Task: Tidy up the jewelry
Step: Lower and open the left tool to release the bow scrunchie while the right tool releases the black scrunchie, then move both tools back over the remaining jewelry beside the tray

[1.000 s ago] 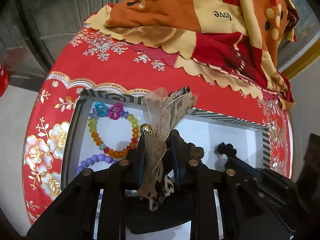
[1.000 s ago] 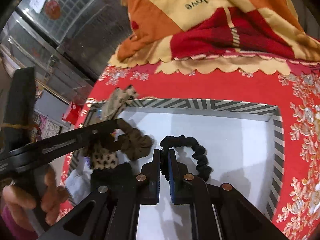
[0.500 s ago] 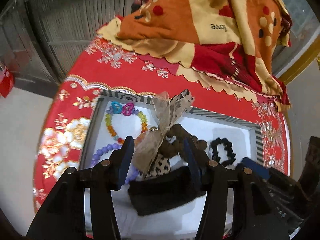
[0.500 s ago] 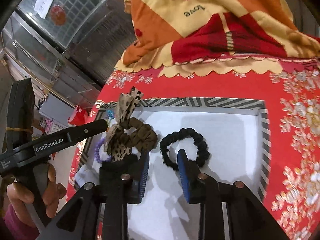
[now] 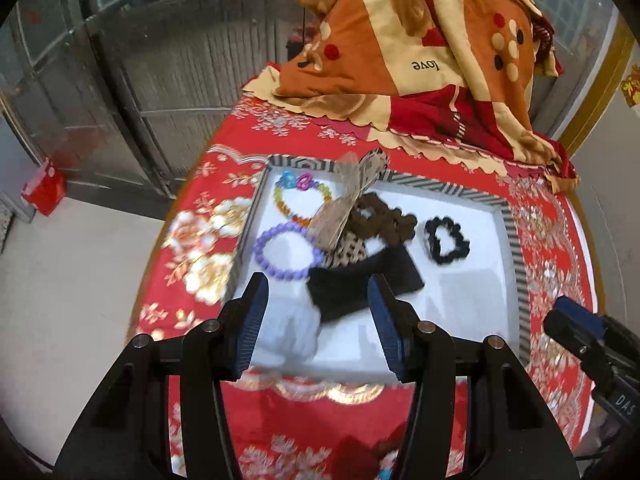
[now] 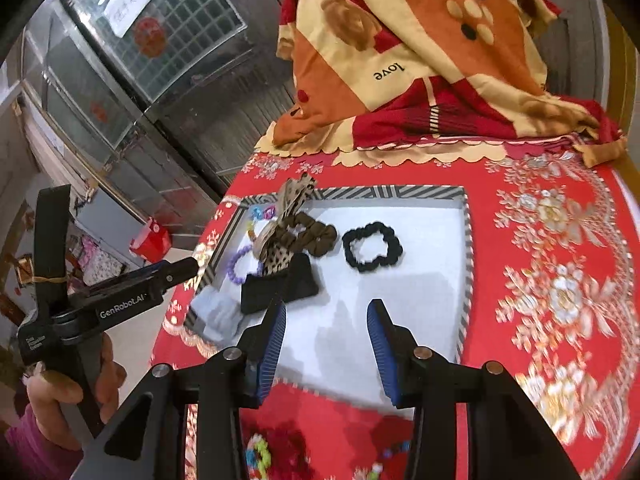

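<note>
So both grippers were hanging over the near edge of the tray (image 5: 516, 248), which sat on a counter covered in a red floral cloth (image 5: 224, 152). The left gripper (image 5: 318, 320) had its jaws spread wide with nothing gripped. Below that gap you could see a white bundle (image 5: 290, 330) and the corner of a black band (image 5: 360, 284), both just lying in the tray.

The right gripper (image 6: 326, 342) had its jaws partway apart and opening, empty too, with only bare white tray floor showing between them.

Everything was inside the tray: a black scrunchie (image 6: 372, 251) lay by itself toward the right, a brown scrunchie (image 6: 308, 234) with a leopard-print ribbon (image 6: 294, 198) sat mid-left, and a purple bead bracelet (image 5: 286, 254) and a multicolour bead bracelet (image 5: 300, 198) were over by the left wall. A folded orange blanket (image 6: 400, 52) was piled at the far end of the counter. In the right wrist view a hand (image 6: 66, 396) gripped the left tool's handle.
</note>
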Motion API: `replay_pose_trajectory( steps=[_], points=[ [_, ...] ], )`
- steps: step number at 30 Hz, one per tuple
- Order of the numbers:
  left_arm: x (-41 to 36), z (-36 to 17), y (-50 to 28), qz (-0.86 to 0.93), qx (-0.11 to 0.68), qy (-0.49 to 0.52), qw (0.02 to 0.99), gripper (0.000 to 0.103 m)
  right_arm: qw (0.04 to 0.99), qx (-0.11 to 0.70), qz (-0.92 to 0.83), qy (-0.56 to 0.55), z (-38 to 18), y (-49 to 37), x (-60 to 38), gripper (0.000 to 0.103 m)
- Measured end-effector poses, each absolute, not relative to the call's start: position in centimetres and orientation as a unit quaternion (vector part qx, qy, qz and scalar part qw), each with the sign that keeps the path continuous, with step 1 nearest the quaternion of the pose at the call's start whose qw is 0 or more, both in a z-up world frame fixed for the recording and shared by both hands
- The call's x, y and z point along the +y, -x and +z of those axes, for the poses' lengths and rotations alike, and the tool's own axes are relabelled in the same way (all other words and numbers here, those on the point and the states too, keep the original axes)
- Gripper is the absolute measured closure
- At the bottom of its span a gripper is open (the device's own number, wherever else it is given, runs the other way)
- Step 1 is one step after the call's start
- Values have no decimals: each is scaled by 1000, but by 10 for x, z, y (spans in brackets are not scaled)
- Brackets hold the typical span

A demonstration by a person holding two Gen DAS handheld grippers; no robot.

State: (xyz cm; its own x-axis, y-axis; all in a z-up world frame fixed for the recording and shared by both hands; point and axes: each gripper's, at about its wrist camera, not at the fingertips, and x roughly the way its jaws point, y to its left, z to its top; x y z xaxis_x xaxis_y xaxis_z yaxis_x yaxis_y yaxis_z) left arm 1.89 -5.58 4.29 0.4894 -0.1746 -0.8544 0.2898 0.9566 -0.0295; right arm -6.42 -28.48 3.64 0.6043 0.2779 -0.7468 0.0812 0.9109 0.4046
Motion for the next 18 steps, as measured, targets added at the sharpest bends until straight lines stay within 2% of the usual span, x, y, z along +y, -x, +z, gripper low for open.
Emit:
replay_pose_trajectory(
  steps=[18],
  points=[
    [-30, 48, 67, -142, 482, -72, 862, 52, 880, 448, 13, -160, 47, 144, -249, 62]
  ],
)
